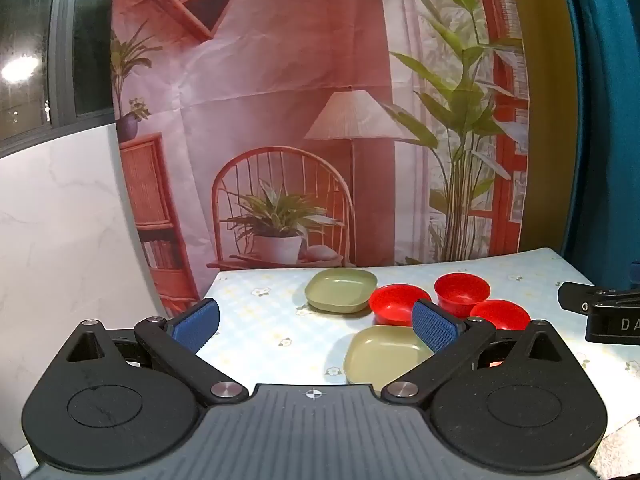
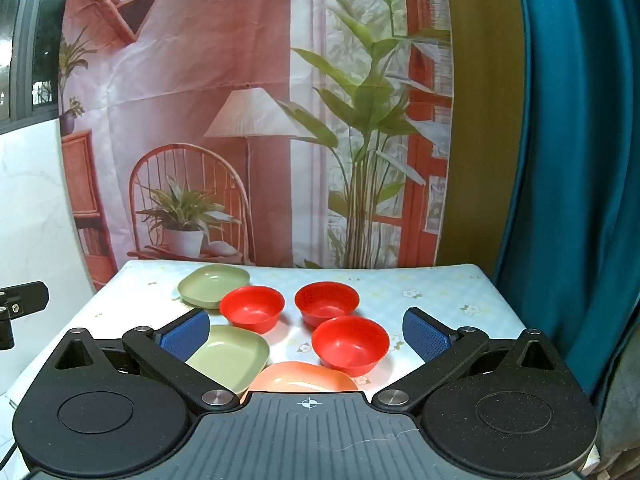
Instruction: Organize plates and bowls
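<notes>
On the floral tablecloth stand two green square plates, far (image 2: 214, 283) and near (image 2: 230, 356), three red bowls, left (image 2: 252, 308), back (image 2: 326, 302) and front (image 2: 350, 344), and a salmon plate (image 2: 300, 380) at the near edge. In the left wrist view the far green plate (image 1: 342, 289), near green plate (image 1: 384, 354) and the red bowls (image 1: 396, 302) (image 1: 462, 292) (image 1: 500, 314) show too. My left gripper (image 1: 316, 322) is open and empty above the table's left part. My right gripper (image 2: 306, 334) is open and empty, hovering over the near dishes.
The table (image 2: 440, 292) stands against a printed backdrop cloth (image 2: 256, 120). A teal curtain (image 2: 580, 160) hangs at the right. A white marble wall (image 1: 60, 220) is at the left. The right gripper's body (image 1: 600, 312) shows at the left wrist view's right edge.
</notes>
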Action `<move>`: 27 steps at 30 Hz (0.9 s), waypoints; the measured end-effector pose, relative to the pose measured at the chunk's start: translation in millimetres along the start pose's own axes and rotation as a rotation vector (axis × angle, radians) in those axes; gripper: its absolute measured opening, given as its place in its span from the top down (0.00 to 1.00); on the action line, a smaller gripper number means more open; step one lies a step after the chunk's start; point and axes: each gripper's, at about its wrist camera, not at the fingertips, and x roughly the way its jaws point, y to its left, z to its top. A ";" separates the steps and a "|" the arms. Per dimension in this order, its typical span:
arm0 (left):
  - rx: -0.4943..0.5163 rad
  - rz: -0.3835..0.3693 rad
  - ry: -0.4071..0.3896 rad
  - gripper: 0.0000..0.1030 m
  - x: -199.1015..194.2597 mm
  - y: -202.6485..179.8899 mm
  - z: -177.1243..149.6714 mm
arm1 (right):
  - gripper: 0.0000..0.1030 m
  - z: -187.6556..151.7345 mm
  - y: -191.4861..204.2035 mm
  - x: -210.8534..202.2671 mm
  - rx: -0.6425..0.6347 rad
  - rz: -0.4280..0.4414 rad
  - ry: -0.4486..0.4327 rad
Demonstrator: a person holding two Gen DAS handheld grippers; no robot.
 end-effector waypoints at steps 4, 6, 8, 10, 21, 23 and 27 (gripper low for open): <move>-0.002 0.000 0.004 0.00 -1.1 -0.8 0.4 | 0.00 -0.5 -0.4 -0.3 -0.002 -0.002 -0.002; -0.002 0.000 0.002 0.00 -2.5 -2.0 0.8 | 0.00 -0.5 -0.3 -0.6 -0.002 -0.003 -0.004; 0.000 -0.001 0.000 0.00 -5.0 -4.0 3.6 | 0.00 -0.5 0.1 -0.8 -0.002 -0.003 -0.004; 0.001 -0.001 0.003 0.00 -3.9 -5.6 3.3 | 0.00 -1.6 -0.9 -0.1 0.000 0.000 -0.003; -0.011 -0.004 0.005 0.00 0.4 2.4 -0.2 | 0.00 -2.2 0.2 -0.6 -0.002 -0.001 -0.004; -0.011 -0.004 0.006 0.00 0.6 2.0 -0.1 | 0.00 -2.2 0.2 -0.7 -0.002 -0.001 -0.004; -0.011 -0.004 0.005 0.00 0.7 2.1 -0.3 | 0.00 -2.2 0.6 -0.8 -0.002 -0.001 -0.005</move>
